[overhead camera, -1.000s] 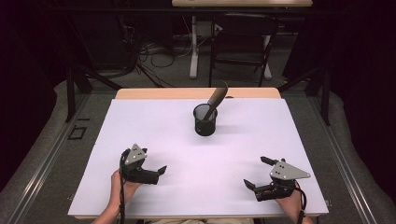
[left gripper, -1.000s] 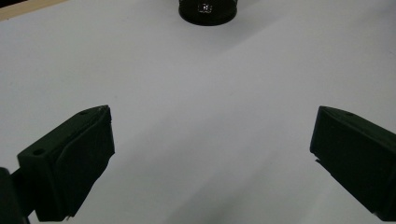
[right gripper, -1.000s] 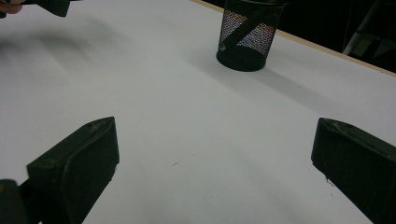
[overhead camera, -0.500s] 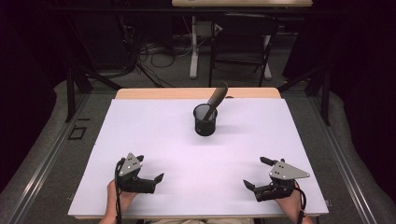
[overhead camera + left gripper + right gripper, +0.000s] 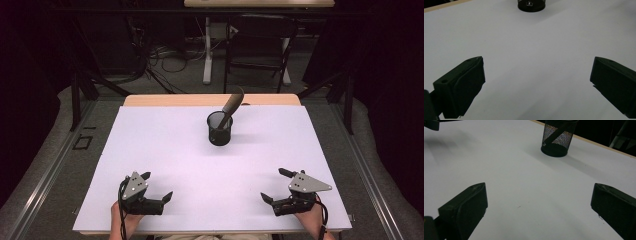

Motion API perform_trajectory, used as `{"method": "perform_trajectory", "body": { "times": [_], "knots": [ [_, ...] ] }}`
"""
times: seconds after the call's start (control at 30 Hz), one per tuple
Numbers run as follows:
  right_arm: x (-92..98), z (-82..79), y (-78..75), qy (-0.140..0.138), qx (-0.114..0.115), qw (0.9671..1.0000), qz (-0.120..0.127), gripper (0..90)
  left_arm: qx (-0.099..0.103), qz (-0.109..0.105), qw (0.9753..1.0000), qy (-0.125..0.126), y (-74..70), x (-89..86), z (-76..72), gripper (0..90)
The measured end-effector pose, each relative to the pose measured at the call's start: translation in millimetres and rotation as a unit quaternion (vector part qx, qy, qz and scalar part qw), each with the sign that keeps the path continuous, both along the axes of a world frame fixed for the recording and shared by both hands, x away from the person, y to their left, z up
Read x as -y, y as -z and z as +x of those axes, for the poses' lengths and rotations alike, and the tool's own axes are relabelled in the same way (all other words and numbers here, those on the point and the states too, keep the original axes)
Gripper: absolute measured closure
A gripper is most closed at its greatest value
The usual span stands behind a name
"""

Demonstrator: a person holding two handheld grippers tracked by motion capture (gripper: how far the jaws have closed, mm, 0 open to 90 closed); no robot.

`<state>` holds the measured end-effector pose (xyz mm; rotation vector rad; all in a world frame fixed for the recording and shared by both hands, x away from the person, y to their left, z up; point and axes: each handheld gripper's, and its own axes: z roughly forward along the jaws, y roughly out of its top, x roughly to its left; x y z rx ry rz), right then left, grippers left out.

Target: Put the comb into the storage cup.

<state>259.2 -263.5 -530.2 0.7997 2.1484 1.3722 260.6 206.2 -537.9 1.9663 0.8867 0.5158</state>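
A black mesh cup point(image 5: 220, 129) stands on the white table top point(image 5: 165, 145), toward the back centre. A dark, brownish handle point(image 5: 233, 102) leans out of it to the upper right. My left gripper point(image 5: 156, 185) rests near the front left edge, open with nothing between its jaws. My right gripper point(image 5: 272, 184) sits near the front right edge, also open and holding nothing. In the left gripper view the cup's base point(image 5: 531, 5) is far ahead of the left gripper point(image 5: 537, 82). In the right gripper view the cup point(image 5: 559, 138) stands ahead of the right gripper point(image 5: 539, 205).
A strip of bare wooden table point(image 5: 200, 100) runs along the back edge. Beyond it are a chair point(image 5: 260, 45), a desk leg point(image 5: 206, 50) and cables point(image 5: 165, 55) on the floor. A tip of the left gripper point(image 5: 431, 123) shows in the right gripper view.
My left gripper has drawn back toward the front edge and slightly left, staying open. The right gripper and the cup have not moved.
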Motion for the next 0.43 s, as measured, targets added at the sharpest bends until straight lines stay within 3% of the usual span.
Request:
{"method": "perform_trajectory", "body": {
  "times": [0.43],
  "knots": [
    [0.0,0.1,-0.4,0.0,0.001,1.0,0.0,0.2,-0.002,-0.001,1.0,0.004,0.5,-1.6,2.4,0.0]
  ]
}}
